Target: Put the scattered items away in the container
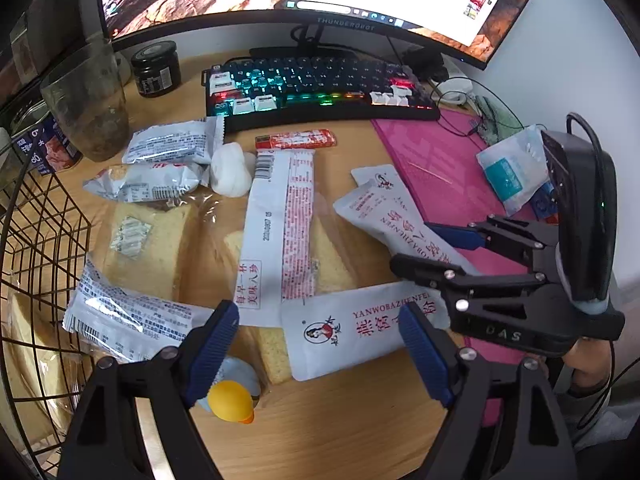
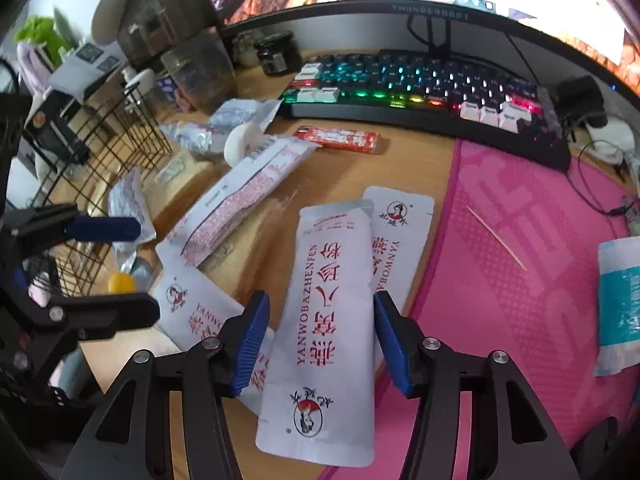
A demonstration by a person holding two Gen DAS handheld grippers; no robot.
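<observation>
Right wrist view shows the right tool [image 2: 320, 340] spread wide astride a white sachet [image 2: 326, 312] that lies half on the table [image 2: 360, 168], half on the pink mat [image 2: 520, 280], lined up to close on its long edges. Left wrist view shows the left tool [image 1: 320, 344] also spread, empty, over the snack packets [image 1: 276, 232] near the wire basket [image 1: 44, 240], likely waiting its turn.

right hand-held gripper [image 2: 320, 340] open around a white sachet [image 2: 328, 320] beside pink mat [image 2: 520, 280].
</observation>
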